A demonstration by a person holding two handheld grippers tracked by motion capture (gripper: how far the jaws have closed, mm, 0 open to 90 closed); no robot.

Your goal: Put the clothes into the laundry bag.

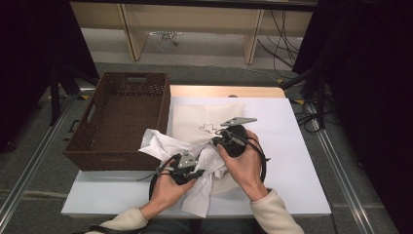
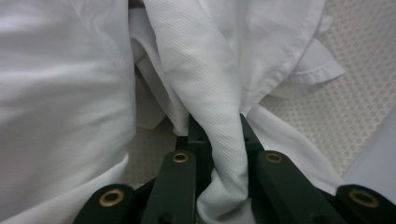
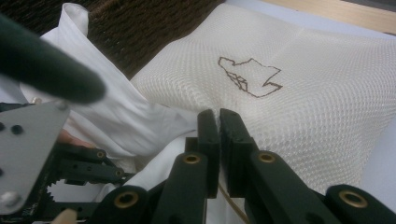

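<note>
the white shirt (image 1: pixel 195 156) lies crumpled at the front middle of the table (image 1: pixel 302 146), with one end draped toward the front right corner of the brown basket (image 1: pixel 122 122) that stands at the table's left edge. part of the shirt rests on a cream mesh bag (image 1: pixel 195 117), which lies flat toward the back middle of the table. the bag bears a small brown outline drawing (image 3: pixel 250 77); no letters can be read on it, and no brand or label shows on the shirt or basket.

the left gripper (image 2: pixel 218 133) is clenched on a bunched fold of the shirt: in the left gripper view the cloth runs up between the two black jaws, pinched narrow there. the right gripper (image 3: pixel 218 122) has its jaws drawn almost together, with only a thin slit between them; their tips sit at the line where the shirt meets the mesh bag, and whether any cloth is caught in them cannot be told. in the high view both hands hold the grippers close together over the shirt.
</note>
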